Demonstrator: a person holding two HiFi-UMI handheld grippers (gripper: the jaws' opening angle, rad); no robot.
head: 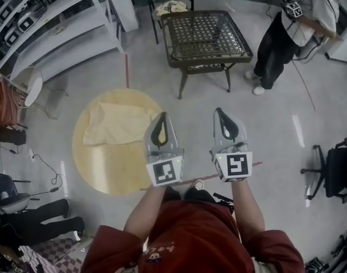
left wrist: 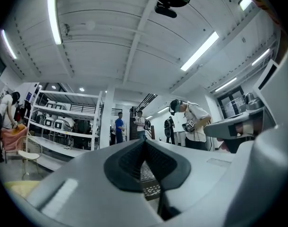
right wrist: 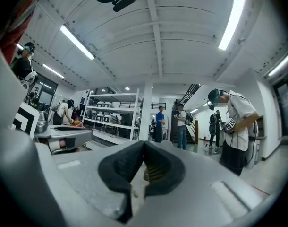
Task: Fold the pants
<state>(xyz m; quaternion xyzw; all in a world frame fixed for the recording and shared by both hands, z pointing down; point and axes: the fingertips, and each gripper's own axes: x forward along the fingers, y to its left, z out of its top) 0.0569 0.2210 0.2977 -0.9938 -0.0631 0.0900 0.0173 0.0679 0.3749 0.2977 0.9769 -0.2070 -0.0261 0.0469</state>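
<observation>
Pale yellow pants (head: 115,124) lie folded on the upper left part of a round wooden table (head: 114,172). My left gripper (head: 162,116) is held over the table's right edge, apart from the cloth, jaws shut with nothing between them. My right gripper (head: 220,112) hangs over the grey floor beside it, also shut and empty. In the left gripper view the left gripper (left wrist: 144,141) points level into the room, tips closed. In the right gripper view the right gripper (right wrist: 144,144) points the same way, tips closed too.
A dark metal mesh table (head: 206,37) stands just ahead, a chair (head: 170,0) behind it. White shelving (head: 54,30) runs along the far left. A person in a white shirt (head: 293,27) stands at the far right; an office chair (head: 335,172) sits at the right edge.
</observation>
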